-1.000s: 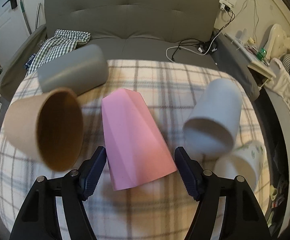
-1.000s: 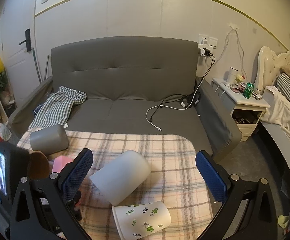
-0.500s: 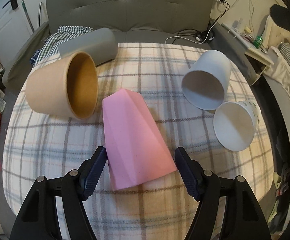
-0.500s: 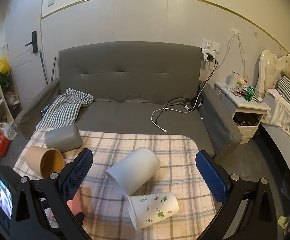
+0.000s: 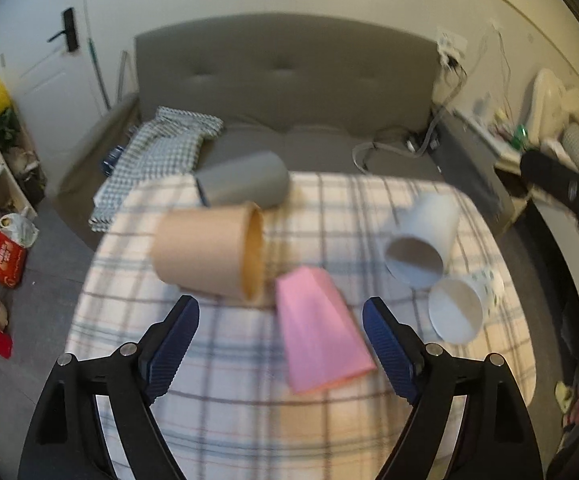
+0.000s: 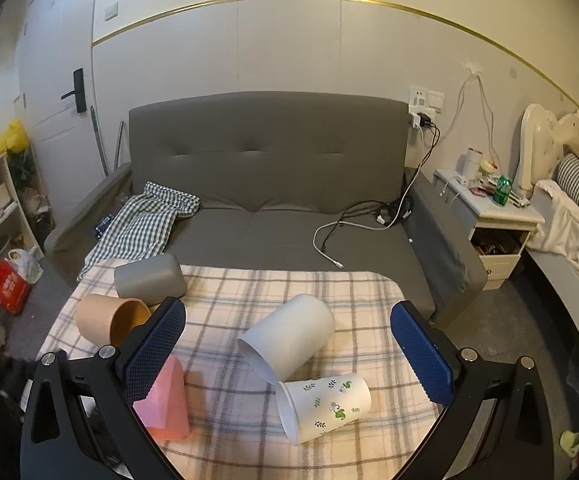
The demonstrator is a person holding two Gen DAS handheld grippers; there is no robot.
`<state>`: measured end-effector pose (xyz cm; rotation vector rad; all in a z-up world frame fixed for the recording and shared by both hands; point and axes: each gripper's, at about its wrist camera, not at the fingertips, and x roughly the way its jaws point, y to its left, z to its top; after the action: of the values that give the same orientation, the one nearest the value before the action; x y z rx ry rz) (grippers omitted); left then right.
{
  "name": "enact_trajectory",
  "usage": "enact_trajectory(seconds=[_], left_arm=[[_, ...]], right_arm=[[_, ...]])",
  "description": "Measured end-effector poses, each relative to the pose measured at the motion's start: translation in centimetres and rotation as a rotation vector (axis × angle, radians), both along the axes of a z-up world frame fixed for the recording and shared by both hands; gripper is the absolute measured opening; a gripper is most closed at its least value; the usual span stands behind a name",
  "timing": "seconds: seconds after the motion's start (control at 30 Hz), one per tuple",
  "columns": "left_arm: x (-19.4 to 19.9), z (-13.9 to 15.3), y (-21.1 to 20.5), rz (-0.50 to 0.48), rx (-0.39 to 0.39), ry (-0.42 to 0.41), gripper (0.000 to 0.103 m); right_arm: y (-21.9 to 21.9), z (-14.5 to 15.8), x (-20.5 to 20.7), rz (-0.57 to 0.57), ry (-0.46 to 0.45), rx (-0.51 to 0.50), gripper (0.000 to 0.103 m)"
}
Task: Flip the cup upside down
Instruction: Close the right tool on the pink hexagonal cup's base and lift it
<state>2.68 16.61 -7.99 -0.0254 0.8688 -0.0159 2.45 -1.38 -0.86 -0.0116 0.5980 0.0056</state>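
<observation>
Several cups lie on their sides on a plaid-covered table (image 5: 249,408). A pink faceted cup (image 5: 319,346) lies between the fingers of my open, empty left gripper (image 5: 281,342), a little beyond them; it also shows in the right wrist view (image 6: 165,400). A tan cup (image 5: 209,254) lies left of it and a grey cup (image 5: 245,184) behind. A white cup (image 5: 425,240) and a leaf-printed cup (image 5: 461,312) lie to the right. My right gripper (image 6: 289,354) is open and empty above the white cup (image 6: 289,338) and the printed cup (image 6: 325,406).
A grey sofa (image 6: 269,184) stands behind the table, with a checked cloth (image 6: 145,220) and cables (image 6: 349,224) on it. A nightstand (image 6: 493,216) and a bed stand at the right. Shelves and bags stand at the left by the door.
My left gripper has pulled back and up from the pink cup, so more of the table and the sofa show. My right gripper has risen a little. The cups have not moved.
</observation>
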Motion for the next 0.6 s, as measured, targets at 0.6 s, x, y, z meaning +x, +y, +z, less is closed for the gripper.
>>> enact_trajectory(seconds=[0.6], left_arm=[[0.8,1.2,9.7,0.148,0.075,-0.103,0.094]], right_arm=[[7.4,-3.1,3.0,0.138,0.157,-0.039,0.103]])
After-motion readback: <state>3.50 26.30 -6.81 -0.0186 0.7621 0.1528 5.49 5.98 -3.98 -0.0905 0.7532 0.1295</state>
